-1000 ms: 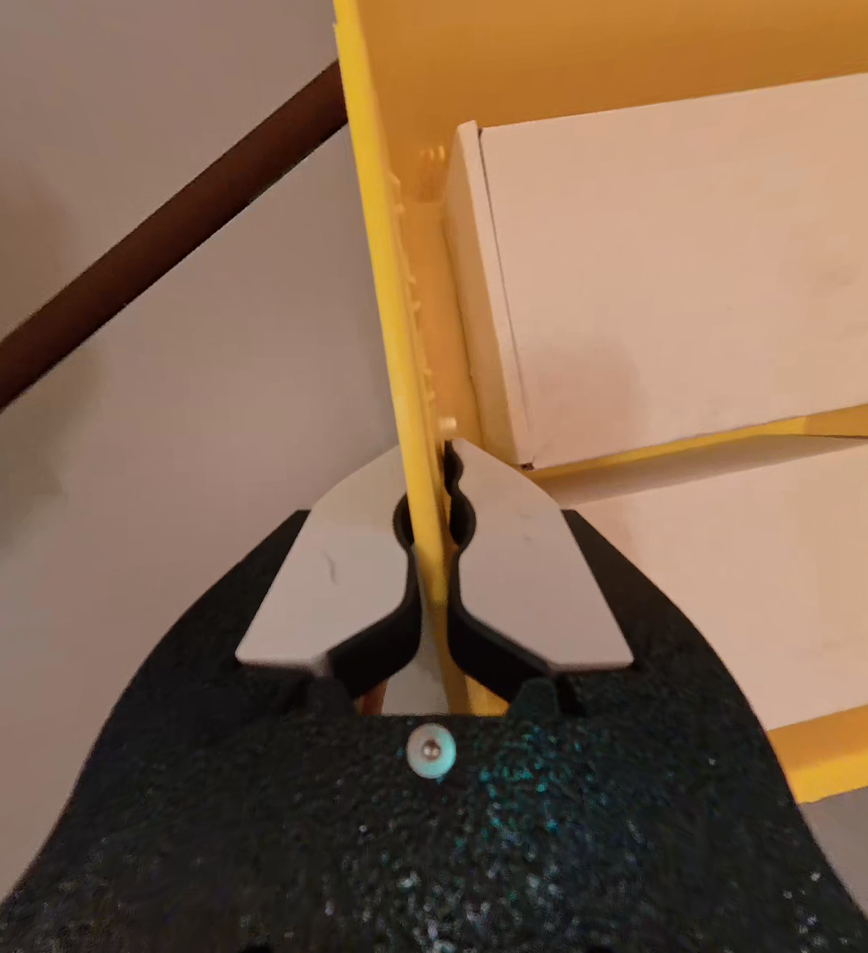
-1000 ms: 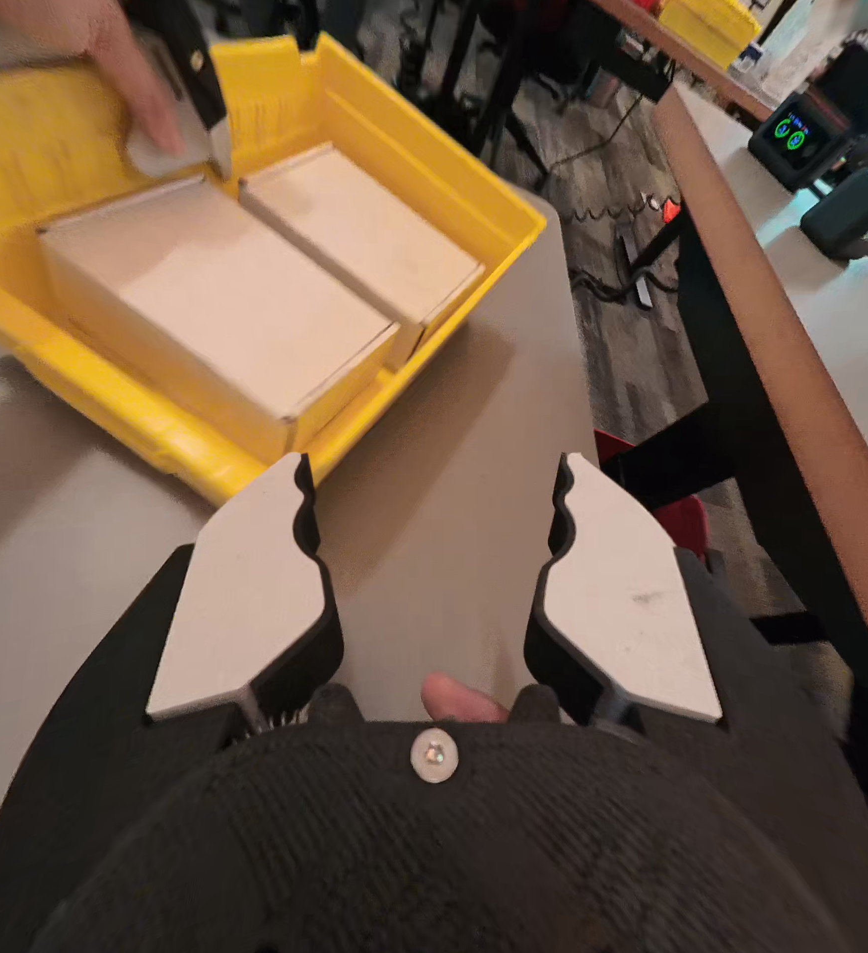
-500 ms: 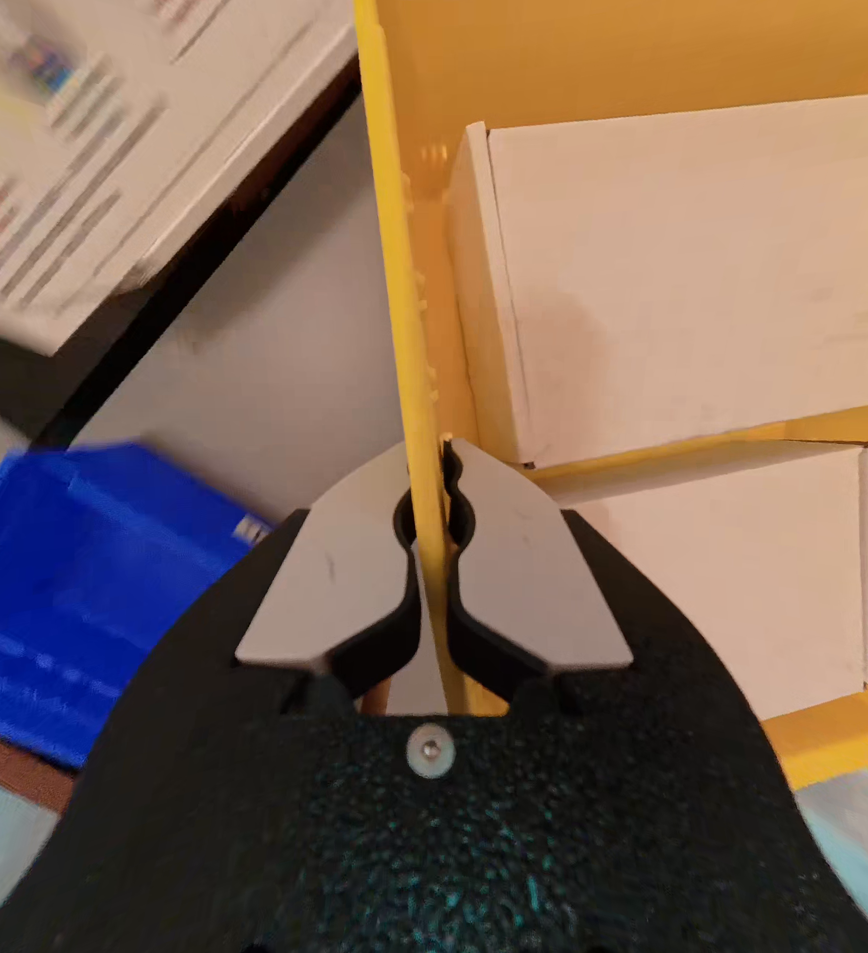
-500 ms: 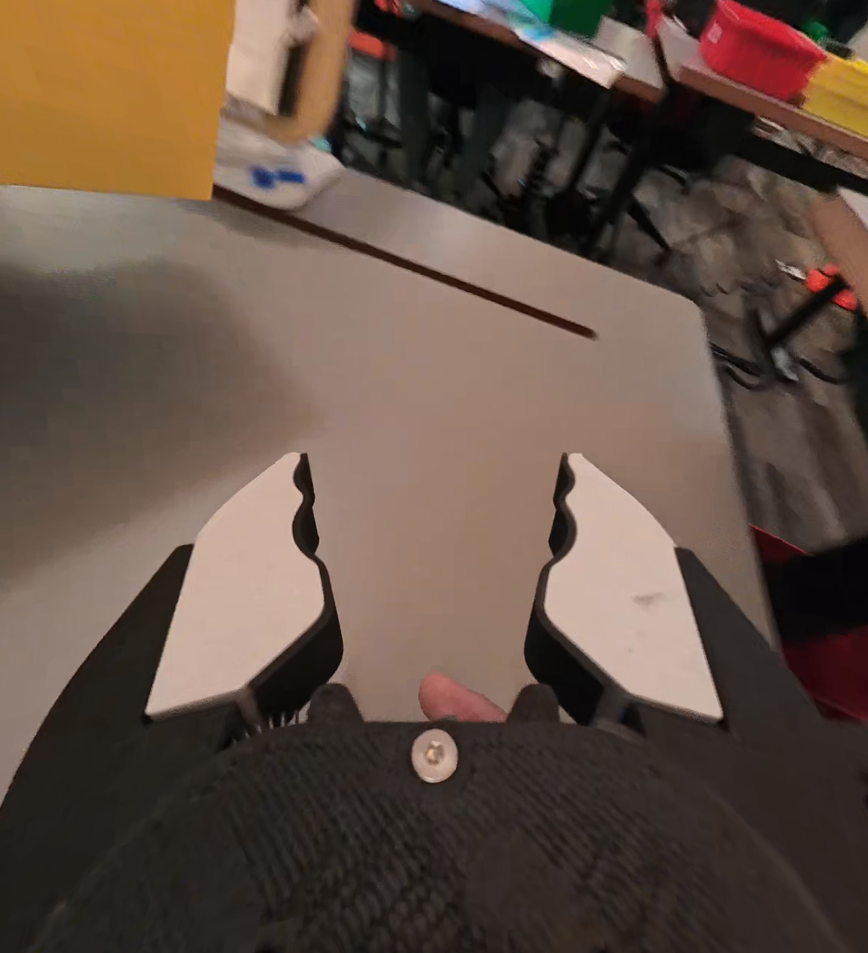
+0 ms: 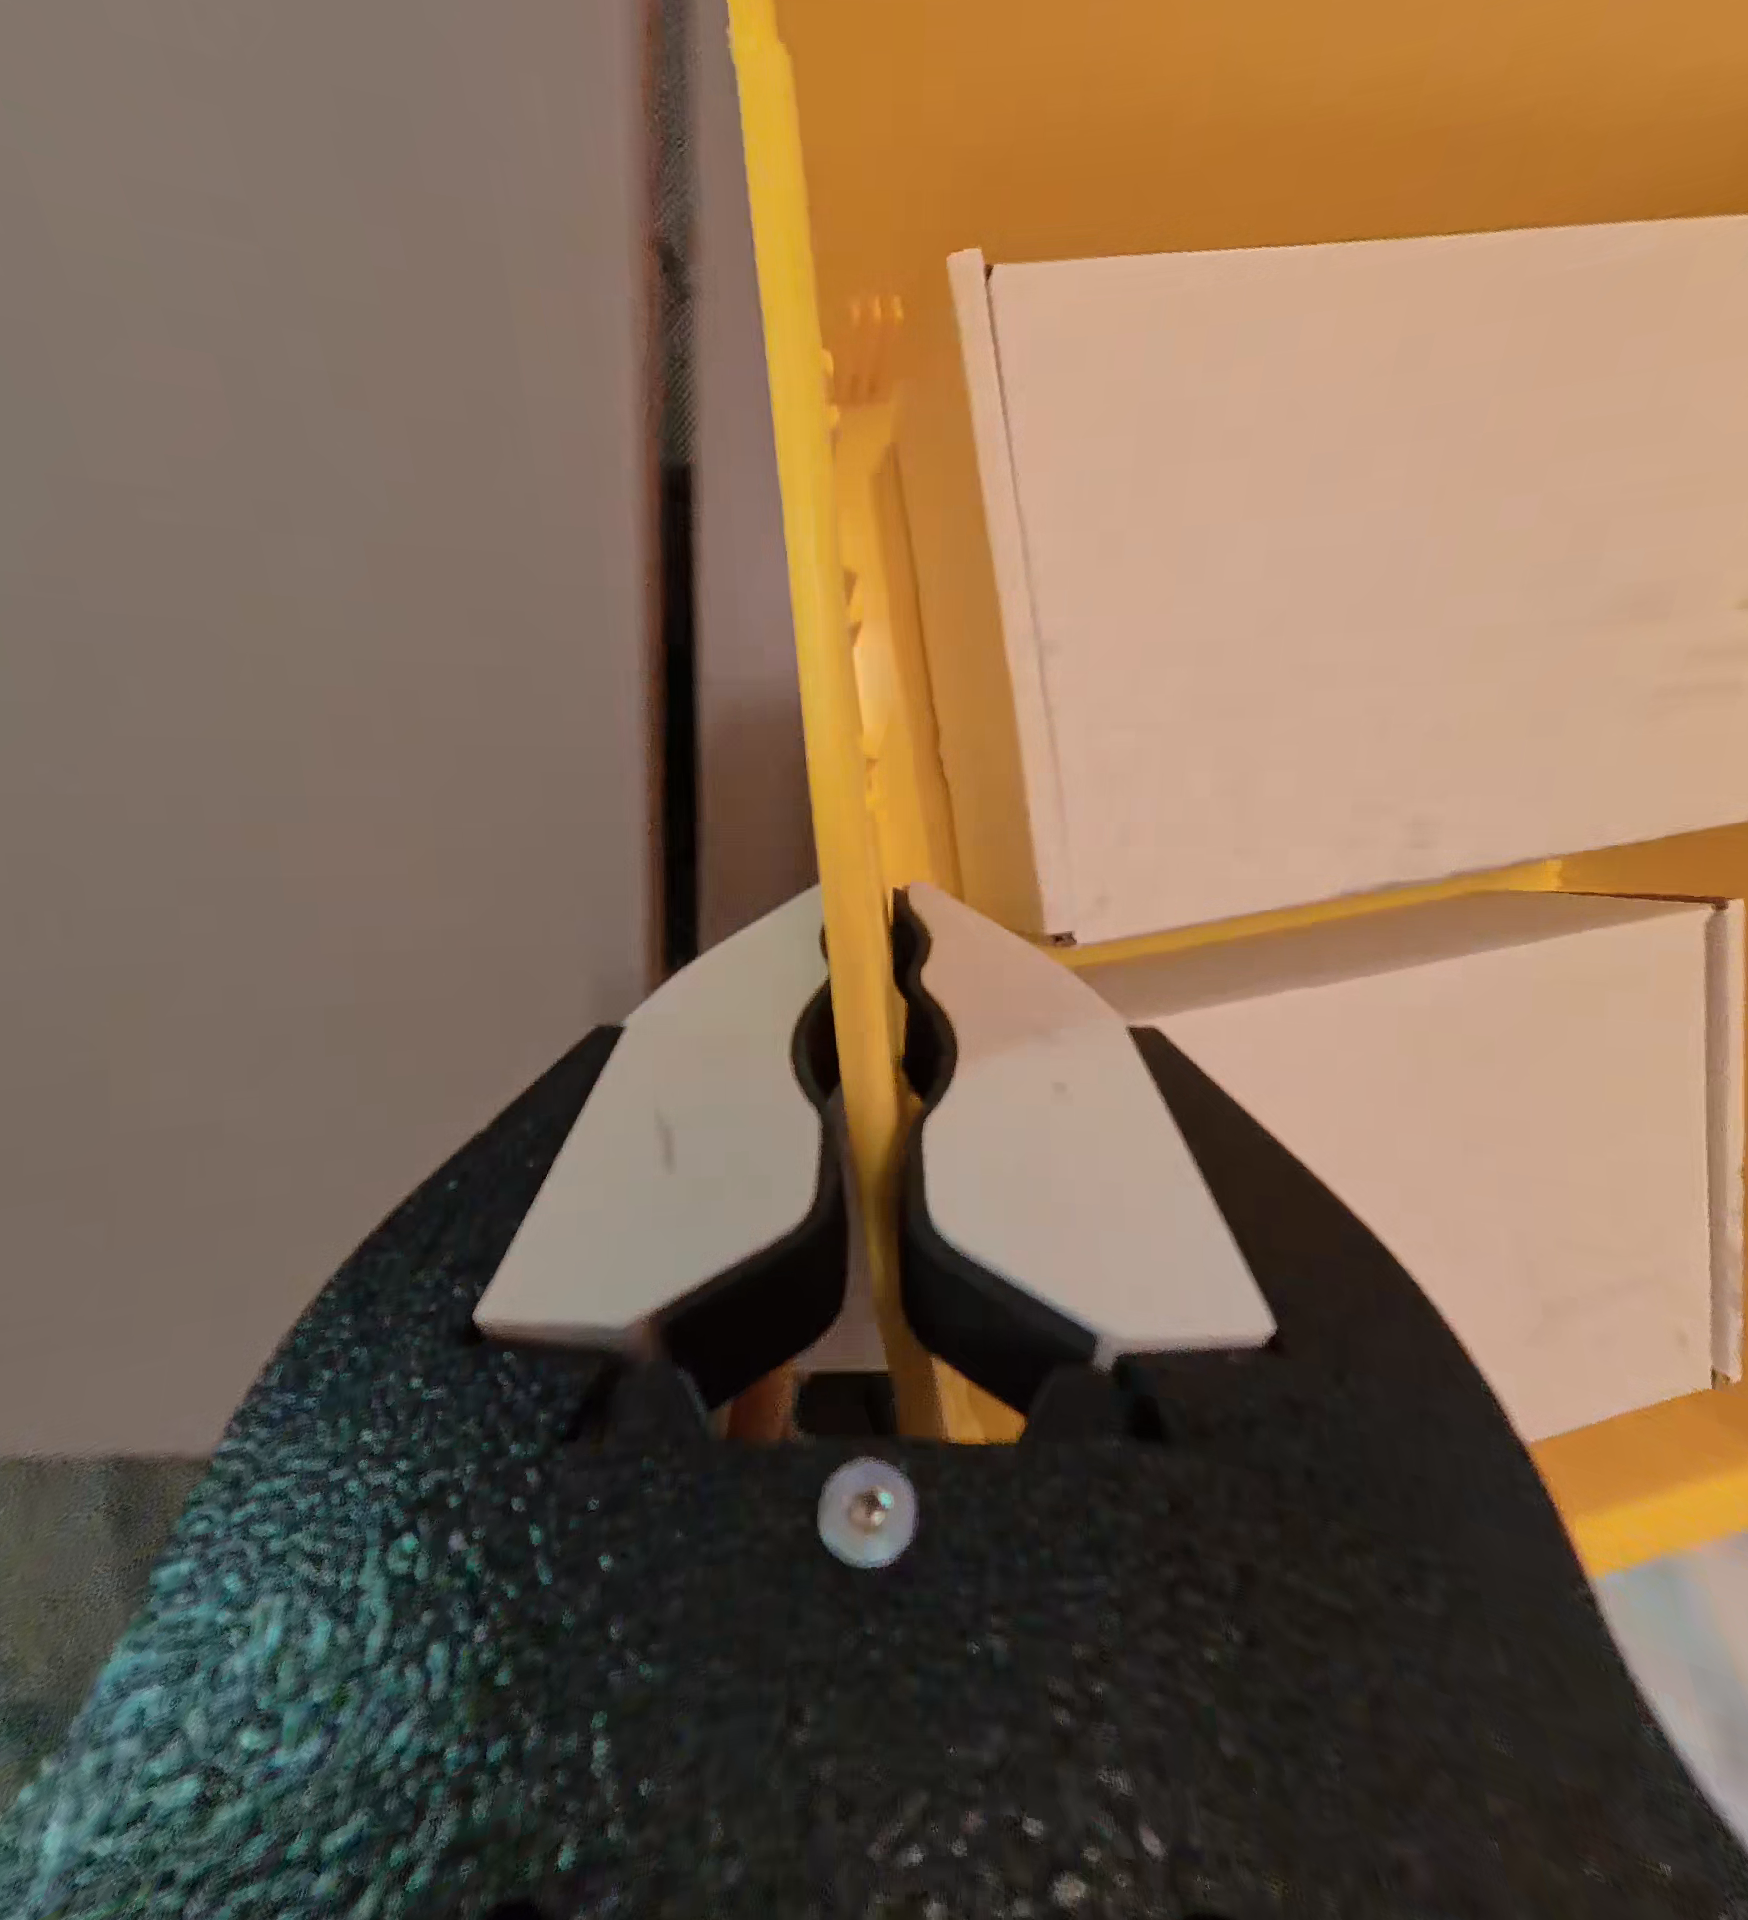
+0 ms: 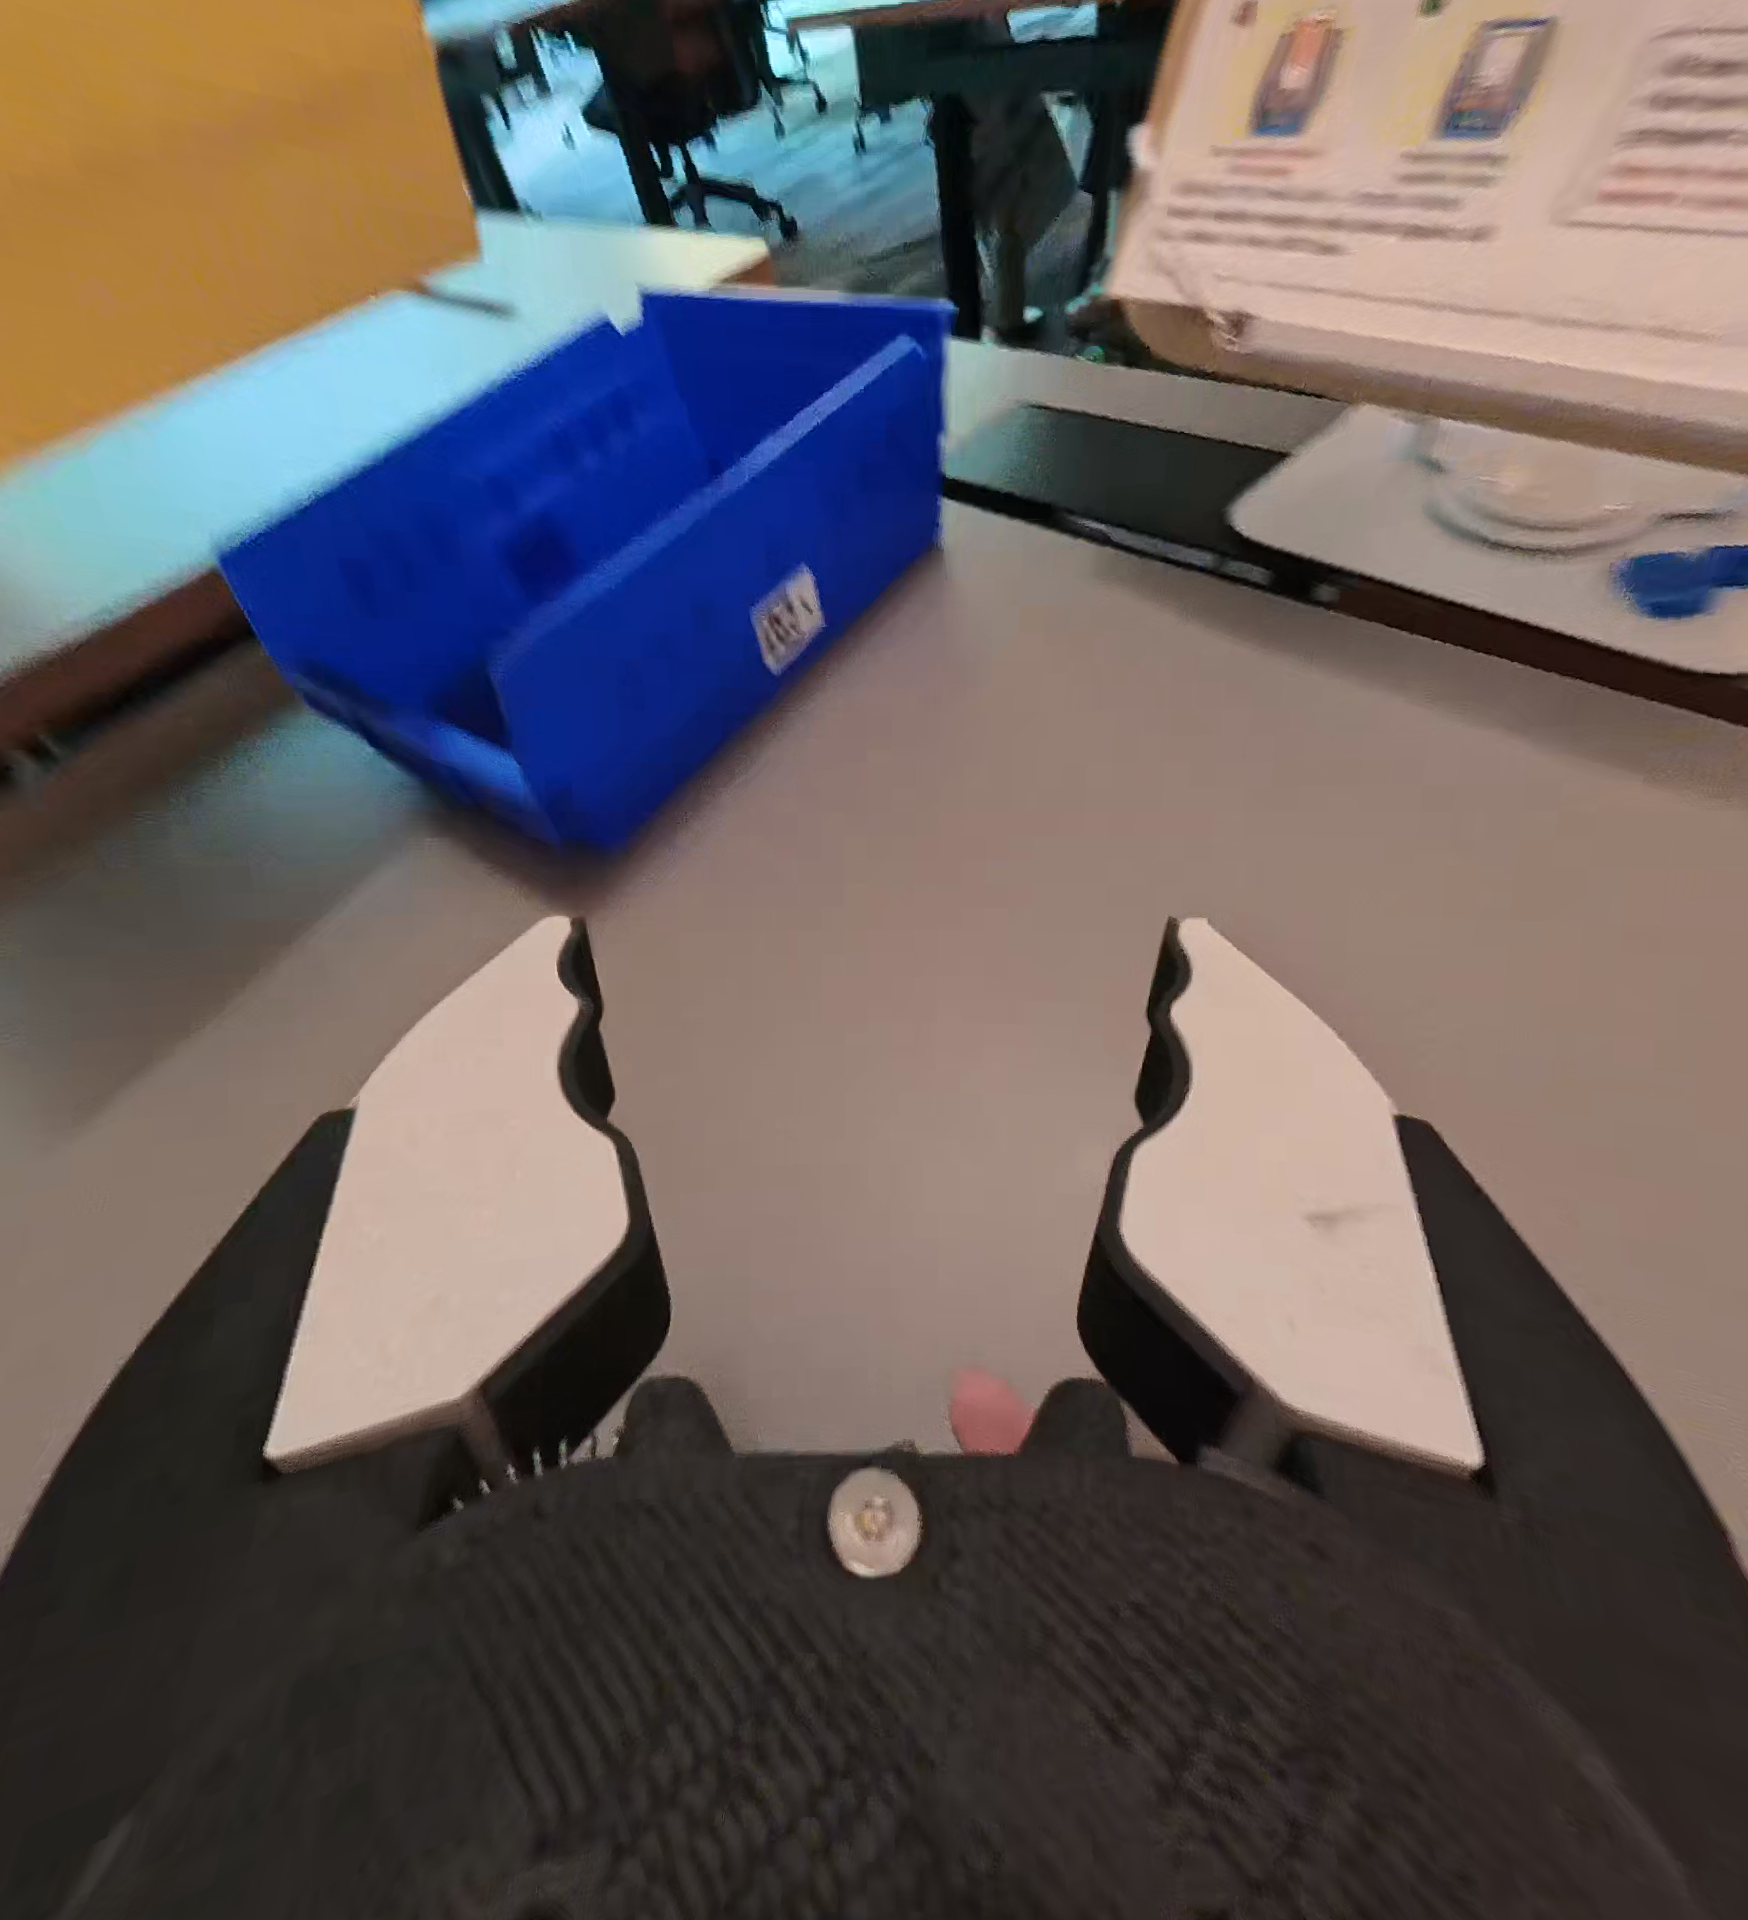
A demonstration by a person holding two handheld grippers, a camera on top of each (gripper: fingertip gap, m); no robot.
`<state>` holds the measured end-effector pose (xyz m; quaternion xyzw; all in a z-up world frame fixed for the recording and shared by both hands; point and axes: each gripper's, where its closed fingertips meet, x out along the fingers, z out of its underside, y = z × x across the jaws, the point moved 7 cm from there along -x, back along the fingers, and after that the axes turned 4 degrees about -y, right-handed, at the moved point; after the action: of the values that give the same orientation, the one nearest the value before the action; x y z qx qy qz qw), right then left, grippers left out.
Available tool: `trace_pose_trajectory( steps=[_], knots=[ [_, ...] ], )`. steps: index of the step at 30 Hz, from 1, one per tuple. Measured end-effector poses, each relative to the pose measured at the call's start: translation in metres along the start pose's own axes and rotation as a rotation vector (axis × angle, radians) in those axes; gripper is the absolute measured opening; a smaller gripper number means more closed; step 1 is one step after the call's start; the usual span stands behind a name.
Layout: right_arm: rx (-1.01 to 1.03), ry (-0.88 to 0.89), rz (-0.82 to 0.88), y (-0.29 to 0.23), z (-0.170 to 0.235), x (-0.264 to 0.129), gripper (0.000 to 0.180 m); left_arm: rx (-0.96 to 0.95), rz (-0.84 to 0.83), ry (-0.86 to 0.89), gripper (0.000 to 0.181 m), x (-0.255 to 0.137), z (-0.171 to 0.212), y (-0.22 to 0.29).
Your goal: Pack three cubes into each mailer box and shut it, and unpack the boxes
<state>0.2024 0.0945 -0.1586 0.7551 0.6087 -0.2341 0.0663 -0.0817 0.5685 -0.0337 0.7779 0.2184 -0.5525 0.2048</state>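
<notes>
My left gripper (image 5: 862,914) is shut on the side wall of a yellow bin (image 5: 808,520) and holds it off the table. Two closed white mailer boxes lie inside the bin: the far box (image 5: 1400,561) and the near box (image 5: 1421,1164). My right gripper (image 6: 875,935) is open and empty, low over the grey table (image 6: 953,790). The yellow bin's underside (image 6: 153,177) fills the upper left of the right wrist view. No cubes show in either view.
A blue bin (image 6: 621,582) stands on the table ahead-left of the right gripper. A white tray with a clear dish (image 6: 1535,520) and a printed board (image 6: 1493,177) stand at the back right. A dark table seam (image 5: 678,520) runs left of the yellow bin.
The yellow bin has been lifted off the table in my left gripper and carried along. My right gripper has swung away from the bin, and the blue bin and the printed board have come into its view.
</notes>
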Motion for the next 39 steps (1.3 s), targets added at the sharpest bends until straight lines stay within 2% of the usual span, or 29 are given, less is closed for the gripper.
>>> trace_pose_trajectory(
  steps=[3,5,9,11,16,17,19,20,25,29,35,39],
  knots=[
    [0.137,0.017,-0.071,-0.037,-0.036,0.067,0.101,-0.135,-0.024,-0.016,0.004,0.006,0.041,-0.056],
    [0.157,-0.041,-0.088,-0.059,-0.054,0.11,0.098,-0.202,-0.031,-0.025,0.004,0.011,0.066,-0.085],
    [0.109,-0.162,0.057,-0.077,-0.076,0.183,0.099,-0.28,-0.041,-0.05,0.005,0.019,0.107,-0.126],
    [0.114,-0.237,0.143,-0.078,-0.075,0.212,0.1,-0.297,-0.049,-0.063,0.005,0.024,0.121,-0.139],
    [0.094,-0.406,0.125,-0.078,-0.053,0.256,0.092,-0.305,-0.052,-0.093,0.005,0.039,0.134,-0.154],
    [0.096,-0.433,0.094,-0.077,-0.046,0.26,0.085,-0.299,-0.051,-0.096,0.006,0.043,0.133,-0.154],
    [0.09,-0.482,0.033,-0.072,-0.033,0.266,0.05,-0.281,-0.052,-0.097,0.006,0.049,0.129,-0.151],
    [0.115,-0.485,0.006,-0.07,-0.03,0.266,0.05,-0.268,-0.048,-0.093,0.005,0.052,0.125,-0.149],
    [0.173,-0.509,0.009,-0.051,-0.033,0.251,0.04,-0.225,-0.026,-0.092,0.005,0.064,0.1,-0.126],
    [0.154,-0.531,-0.088,-0.029,-0.041,0.209,0.04,-0.145,-0.018,-0.085,0.005,0.07,0.074,-0.1],
    [0.076,-0.423,-0.229,0.033,-0.04,0.08,0.039,-0.051,0.014,-0.093,0.005,0.089,0.037,-0.058],
    [0.096,-0.407,-0.176,0.096,-0.026,-0.011,0.039,-0.044,0.023,-0.106,0.007,0.116,0.015,-0.029]
  ],
)
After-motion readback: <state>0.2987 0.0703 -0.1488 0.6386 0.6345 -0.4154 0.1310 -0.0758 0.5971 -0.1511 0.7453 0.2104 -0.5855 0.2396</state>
